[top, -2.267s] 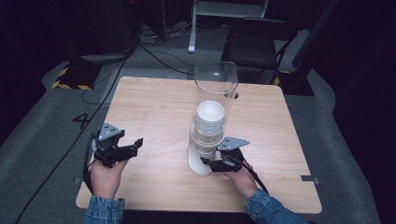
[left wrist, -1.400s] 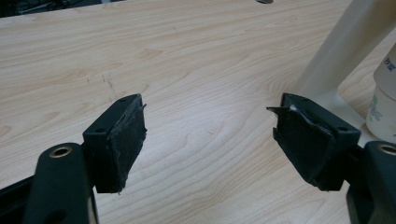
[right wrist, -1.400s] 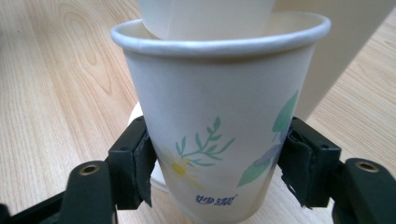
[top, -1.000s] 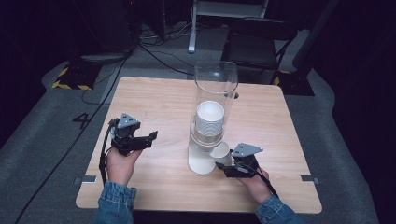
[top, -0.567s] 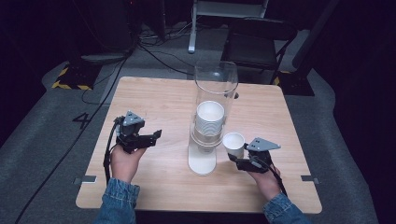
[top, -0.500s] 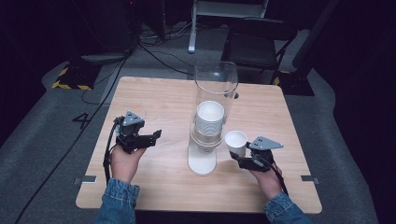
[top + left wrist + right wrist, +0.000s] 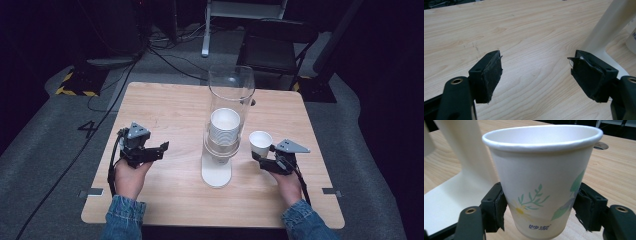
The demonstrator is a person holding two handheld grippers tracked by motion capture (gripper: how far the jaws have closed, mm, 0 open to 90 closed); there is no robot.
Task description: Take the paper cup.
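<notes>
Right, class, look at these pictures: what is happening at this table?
A person works at a wooden table with tongs in each hand. The right tongs grip a flowered paper cup upright by its lower sides, held just right of a clear cup dispenser whose tube holds a stack of cups. The left tongs are open with nothing between them, held above the table left of the dispenser's white base.
</notes>
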